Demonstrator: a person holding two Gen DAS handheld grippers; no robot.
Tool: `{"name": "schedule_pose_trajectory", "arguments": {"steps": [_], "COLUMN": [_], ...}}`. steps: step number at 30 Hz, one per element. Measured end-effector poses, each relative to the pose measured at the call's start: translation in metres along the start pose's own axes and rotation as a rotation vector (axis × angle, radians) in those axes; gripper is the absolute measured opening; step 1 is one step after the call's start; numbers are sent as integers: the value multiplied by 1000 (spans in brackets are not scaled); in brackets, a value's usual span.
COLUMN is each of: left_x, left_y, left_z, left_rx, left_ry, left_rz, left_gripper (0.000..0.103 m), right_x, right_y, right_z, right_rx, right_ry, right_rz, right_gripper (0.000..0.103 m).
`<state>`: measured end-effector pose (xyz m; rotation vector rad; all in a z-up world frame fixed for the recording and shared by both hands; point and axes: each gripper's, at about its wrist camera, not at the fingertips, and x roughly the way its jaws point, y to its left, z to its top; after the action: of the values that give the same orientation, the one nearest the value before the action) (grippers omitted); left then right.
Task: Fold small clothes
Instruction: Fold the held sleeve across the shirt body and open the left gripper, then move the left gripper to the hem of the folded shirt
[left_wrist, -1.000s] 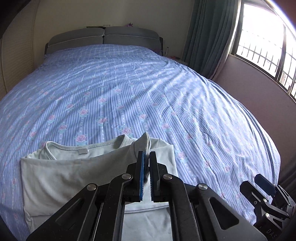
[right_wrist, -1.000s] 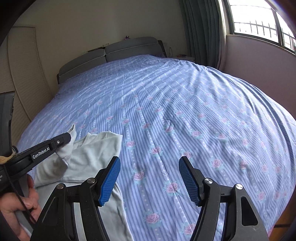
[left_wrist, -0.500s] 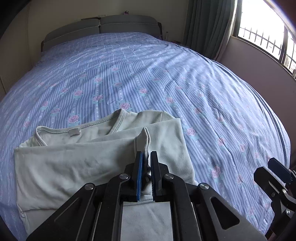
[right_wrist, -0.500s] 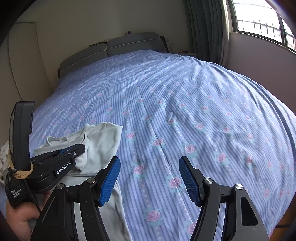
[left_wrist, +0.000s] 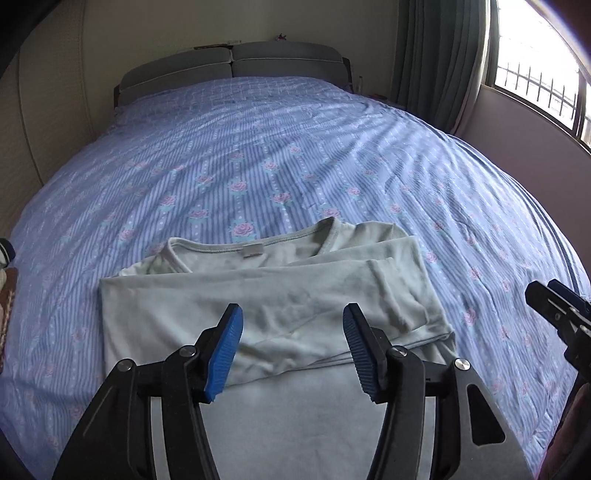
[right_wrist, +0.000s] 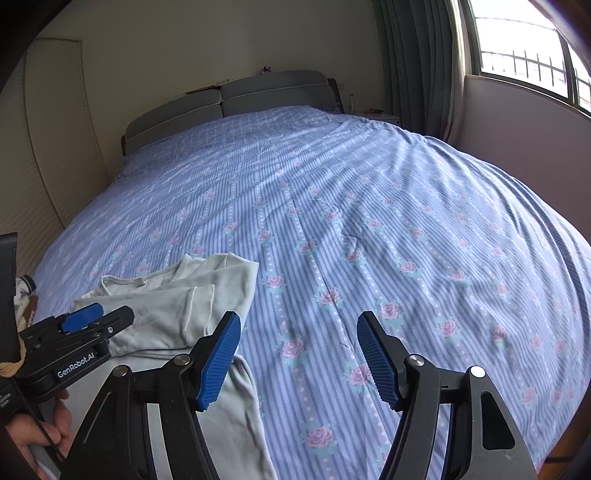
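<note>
Sleeve (left_wrist: 391, 295) lies folded across our shirt (left_wrist: 258, 306); both grippers (left_wrist: 291, 347) (right_wrist: 299, 354) gape, holding nothing. Snagging loose cloth on approach could undo that fold.

Daylight enters from the window (left_wrist: 535, 74) at upper right, blown out to white glare in both views; it rakes across the bedspread (right_wrist: 369, 221), picking out soft wrinkle shadows; the left side and the foreground sit dimmer; strong fisheye bending curves the walls; dark vignette fills the corners; focus is reasonably sharp centrally, softer toward the edges.
</note>
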<state>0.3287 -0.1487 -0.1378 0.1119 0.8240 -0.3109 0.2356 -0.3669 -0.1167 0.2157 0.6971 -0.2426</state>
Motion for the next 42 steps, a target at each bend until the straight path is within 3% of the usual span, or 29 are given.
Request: {"name": "schedule_pose_trajectory", "arguments": {"steps": [5,9,18,22,25,32,42], "left_x": [2,7,30,29,25,-14,-108], "left_y": [70,104,133,139,144,133,101], "left_z": [-15,-23,-52,-59,-61,-68,-153], "left_rx": [-115,-146,-175,-179,-187,-186,-177], "left_ry": [25,33,82,73,71,45,40], "left_rz": [77,130,163,182,181,185,192], "left_gripper": [56,56,57,58,58,57,57], "right_x": [13,35,79,98,100,60,-47], "right_y": [36,74,110,104,95,97,51], "right_z": [3,2,-23,-36,-40,-34,-78], "right_rx": [-65,-178,-300,-314,-273,-280,-217], "right_ry": [-2,12,95,148,151,81,70], "right_rz": [60,82,5,-67,-41,-30,18], "right_gripper": [66,66,66,66,66,66,66]}}
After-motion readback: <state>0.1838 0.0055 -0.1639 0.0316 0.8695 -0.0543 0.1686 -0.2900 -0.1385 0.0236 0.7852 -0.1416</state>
